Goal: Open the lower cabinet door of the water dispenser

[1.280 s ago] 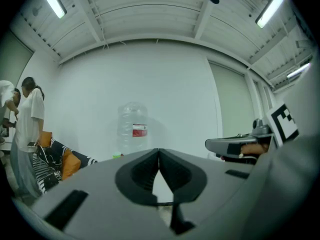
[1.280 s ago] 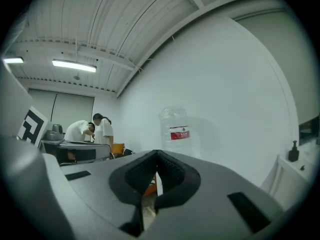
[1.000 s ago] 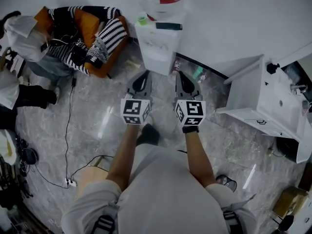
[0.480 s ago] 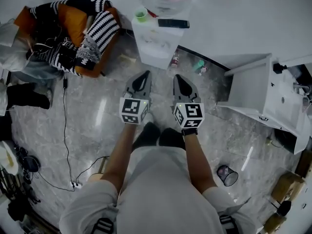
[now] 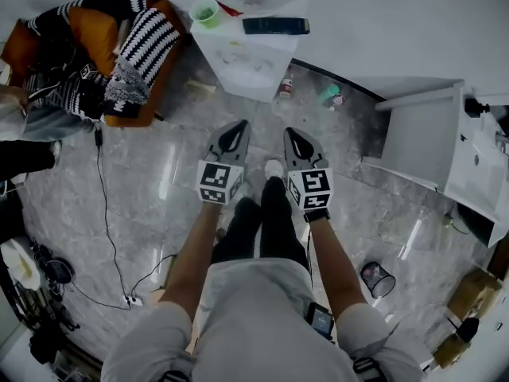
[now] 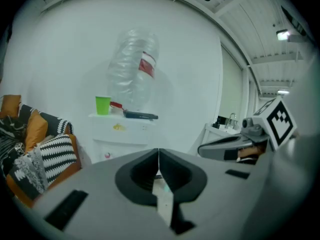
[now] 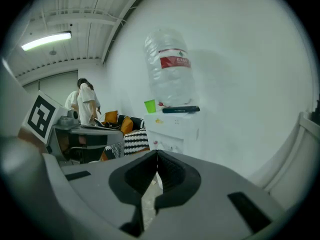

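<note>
Facing the water dispenser (image 5: 242, 54), I have it against the white wall straight ahead, with its big bottle (image 6: 132, 69) on top and a green cup (image 5: 205, 12) and a dark flat device (image 5: 275, 25) on its lid. Its lower cabinet door is low on the front face. The head view looks past that face from above, and my own gripper bodies cover it in both gripper views, so I cannot tell how the door stands. I judge it not yet opened, since nothing of mine is near it. My left gripper (image 5: 236, 126) and right gripper (image 5: 293, 134) hang side by side over the grey floor (image 5: 159, 189), well short of the dispenser. Both are clenched, pads together on nothing, which suits an approach. They point forward and a little down, as a low door asks. An armchair (image 5: 119, 54) with striped cushions sits just left of the dispenser
</note>
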